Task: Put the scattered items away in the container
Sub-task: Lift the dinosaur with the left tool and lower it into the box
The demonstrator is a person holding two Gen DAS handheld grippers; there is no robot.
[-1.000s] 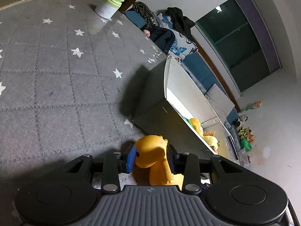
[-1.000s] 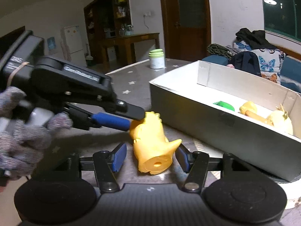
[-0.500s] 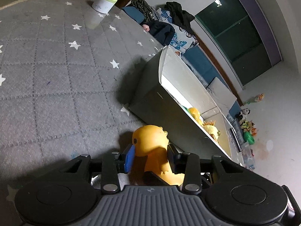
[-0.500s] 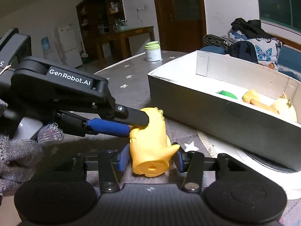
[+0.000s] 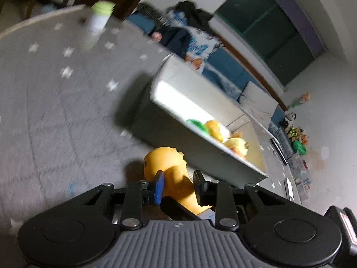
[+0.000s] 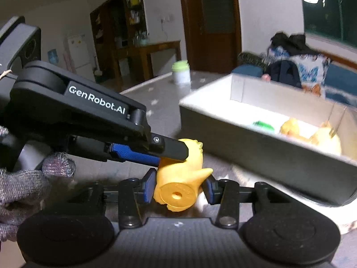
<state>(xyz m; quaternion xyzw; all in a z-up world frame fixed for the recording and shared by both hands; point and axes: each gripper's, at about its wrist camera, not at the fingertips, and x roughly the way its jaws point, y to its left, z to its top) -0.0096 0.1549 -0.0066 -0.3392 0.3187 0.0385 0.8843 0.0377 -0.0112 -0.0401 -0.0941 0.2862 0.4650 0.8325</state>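
Grey quilted table cover [image 5: 51,116] with white star print, rounded edge at far side. White cardboard box [image 5: 178,138] sits on it, open top. White jar with green lid [image 5: 98,20] stands upright near the far edge, well apart from the box.

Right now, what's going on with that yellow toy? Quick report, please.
Left gripper and right gripper both clamped on yellow dinosaur toy. Box beside it, open. Nothing blocking.

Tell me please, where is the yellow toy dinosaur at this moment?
The yellow toy dinosaur is outside the white box, just before its near wall, gripped by both the left gripper and the right gripper.
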